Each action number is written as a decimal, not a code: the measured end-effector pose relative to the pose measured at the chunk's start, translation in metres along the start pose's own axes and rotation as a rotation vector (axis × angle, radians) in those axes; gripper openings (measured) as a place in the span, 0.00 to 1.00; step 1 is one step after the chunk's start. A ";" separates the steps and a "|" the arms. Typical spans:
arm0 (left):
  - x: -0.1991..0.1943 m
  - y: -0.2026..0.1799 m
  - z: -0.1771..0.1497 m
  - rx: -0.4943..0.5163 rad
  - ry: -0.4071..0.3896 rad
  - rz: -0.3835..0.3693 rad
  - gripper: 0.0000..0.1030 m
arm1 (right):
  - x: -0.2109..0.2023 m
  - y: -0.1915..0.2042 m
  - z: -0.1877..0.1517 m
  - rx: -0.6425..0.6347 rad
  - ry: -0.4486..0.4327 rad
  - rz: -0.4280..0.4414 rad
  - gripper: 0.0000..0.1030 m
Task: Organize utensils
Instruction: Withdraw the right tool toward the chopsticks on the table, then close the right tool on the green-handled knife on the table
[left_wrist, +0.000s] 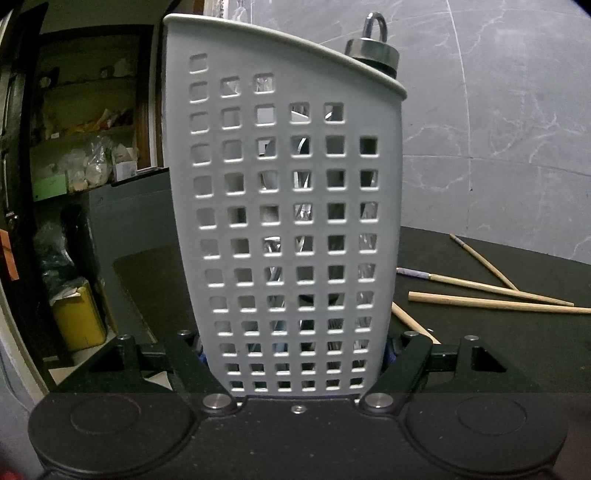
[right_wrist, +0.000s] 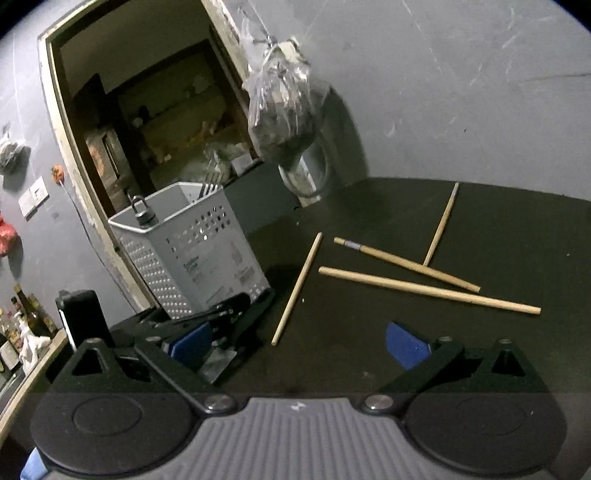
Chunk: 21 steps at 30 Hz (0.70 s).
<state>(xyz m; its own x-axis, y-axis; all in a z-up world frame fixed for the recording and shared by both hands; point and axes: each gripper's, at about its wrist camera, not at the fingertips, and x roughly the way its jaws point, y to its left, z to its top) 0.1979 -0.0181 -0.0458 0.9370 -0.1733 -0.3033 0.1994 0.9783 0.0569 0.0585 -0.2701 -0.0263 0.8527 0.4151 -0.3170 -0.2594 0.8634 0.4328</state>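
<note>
Bare black tabletop (right_wrist: 369, 206) surrounds the four scattered chopsticks (right_wrist: 428, 290); the grey utensil holder (right_wrist: 192, 254) blocks the left.

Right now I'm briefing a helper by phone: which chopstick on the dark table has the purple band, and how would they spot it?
Start at the grey perforated utensil holder on the dark table. To its right lie four wooden chopsticks; take the second from the holder, the banded chopstick. It alone wears a pale purple band, at its end toward the holder.

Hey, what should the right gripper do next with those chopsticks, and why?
Probably lower the open right gripper onto the nearest chopstick and close: four chopsticks lie loose on the table, and the left gripper already grips the utensil holder.
</note>
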 end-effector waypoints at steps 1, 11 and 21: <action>0.001 0.000 0.001 0.003 0.002 0.001 0.75 | 0.000 -0.002 -0.001 0.017 0.000 -0.005 1.00; 0.005 0.009 0.003 0.001 0.001 -0.024 0.77 | 0.007 -0.020 0.001 0.151 0.032 -0.045 1.00; 0.017 0.028 0.008 0.084 -0.019 -0.117 0.78 | 0.016 0.018 -0.001 -0.098 0.105 -0.108 1.00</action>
<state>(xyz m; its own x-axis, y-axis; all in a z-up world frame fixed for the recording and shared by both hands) 0.2214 0.0054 -0.0420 0.9113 -0.2883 -0.2940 0.3299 0.9385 0.1020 0.0667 -0.2477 -0.0240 0.8276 0.3413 -0.4456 -0.2162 0.9264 0.3082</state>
